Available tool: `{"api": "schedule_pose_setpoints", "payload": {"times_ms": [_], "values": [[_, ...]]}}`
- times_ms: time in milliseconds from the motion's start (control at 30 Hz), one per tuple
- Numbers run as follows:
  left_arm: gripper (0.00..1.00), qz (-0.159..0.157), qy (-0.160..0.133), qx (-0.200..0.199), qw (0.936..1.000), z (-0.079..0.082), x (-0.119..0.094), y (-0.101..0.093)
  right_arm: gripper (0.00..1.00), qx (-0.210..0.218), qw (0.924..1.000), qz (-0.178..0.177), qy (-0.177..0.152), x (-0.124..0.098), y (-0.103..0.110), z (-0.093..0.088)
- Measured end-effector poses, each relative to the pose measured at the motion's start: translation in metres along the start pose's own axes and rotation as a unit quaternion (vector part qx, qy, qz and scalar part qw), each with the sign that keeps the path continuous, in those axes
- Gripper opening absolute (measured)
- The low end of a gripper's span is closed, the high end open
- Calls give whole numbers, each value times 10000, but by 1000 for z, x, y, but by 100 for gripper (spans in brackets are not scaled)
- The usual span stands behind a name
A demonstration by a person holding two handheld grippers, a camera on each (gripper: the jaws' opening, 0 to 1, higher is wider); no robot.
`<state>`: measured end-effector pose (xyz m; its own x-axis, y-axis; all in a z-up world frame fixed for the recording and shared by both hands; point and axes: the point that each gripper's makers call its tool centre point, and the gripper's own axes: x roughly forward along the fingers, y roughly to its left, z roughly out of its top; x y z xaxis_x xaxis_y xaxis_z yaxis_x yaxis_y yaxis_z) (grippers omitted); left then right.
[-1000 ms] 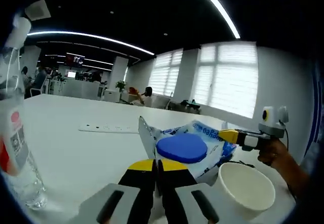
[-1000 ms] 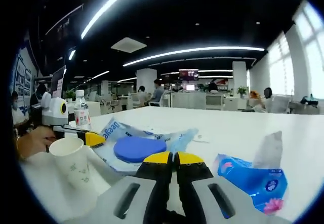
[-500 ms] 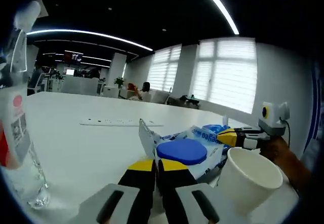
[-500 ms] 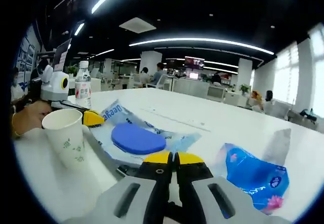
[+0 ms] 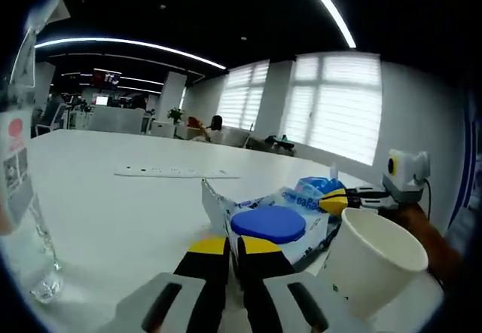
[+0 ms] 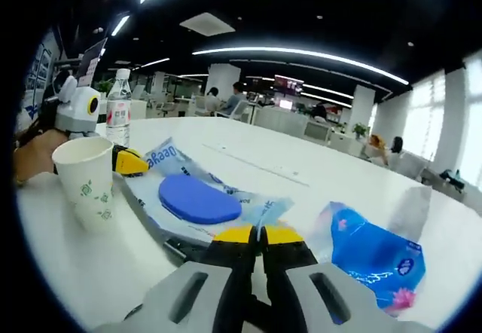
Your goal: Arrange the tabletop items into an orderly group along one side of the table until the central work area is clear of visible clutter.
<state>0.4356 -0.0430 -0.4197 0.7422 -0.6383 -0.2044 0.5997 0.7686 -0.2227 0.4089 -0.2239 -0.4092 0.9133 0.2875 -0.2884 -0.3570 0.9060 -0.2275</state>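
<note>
A wipes pack [image 5: 269, 224] with a round blue lid lies on the white table [image 5: 113, 205]. My left gripper [image 5: 230, 247] is shut on the pack's near flap, which sticks up just above the jaws. In the right gripper view the same pack [image 6: 188, 199] stretches to the left, and my right gripper [image 6: 260, 235] is shut on its crinkled end. Each gripper also shows at the far end of the pack from the other side: the right gripper [image 5: 334, 201] and the left gripper [image 6: 129, 163]. A white paper cup [image 5: 373, 261] [image 6: 83, 182] stands upright beside the pack.
A clear water bottle [image 5: 15, 175] [image 6: 118, 118] stands at the table's side. A blue tissue pack [image 6: 376, 254] [image 5: 320, 186] lies beyond the wipes. A white power strip [image 5: 177, 172] rests mid-table. A person's hand [image 6: 34, 156] holds the left gripper. Office desks and people sit far behind.
Both views have shifted a little, and the paper cup looms larger in the left gripper view. Both grippers stay shut on the pack's two ends.
</note>
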Motion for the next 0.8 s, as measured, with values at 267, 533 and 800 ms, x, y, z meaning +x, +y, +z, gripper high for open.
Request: {"api": "schedule_pose_setpoints", "payload": {"times_ms": [267, 533, 800], "values": [[7, 13, 70, 51, 10000, -3, -2, -1, 4, -29, 10000, -65, 4, -2, -3, 0], [19, 300, 58, 82, 9995, 2, -11, 12, 6, -72, 9998, -148, -133, -7, -9, 6], [23, 466, -35, 280, 9985, 12, -17, 15, 8, -33, 9997, -167, -192, -8, -11, 9]]}}
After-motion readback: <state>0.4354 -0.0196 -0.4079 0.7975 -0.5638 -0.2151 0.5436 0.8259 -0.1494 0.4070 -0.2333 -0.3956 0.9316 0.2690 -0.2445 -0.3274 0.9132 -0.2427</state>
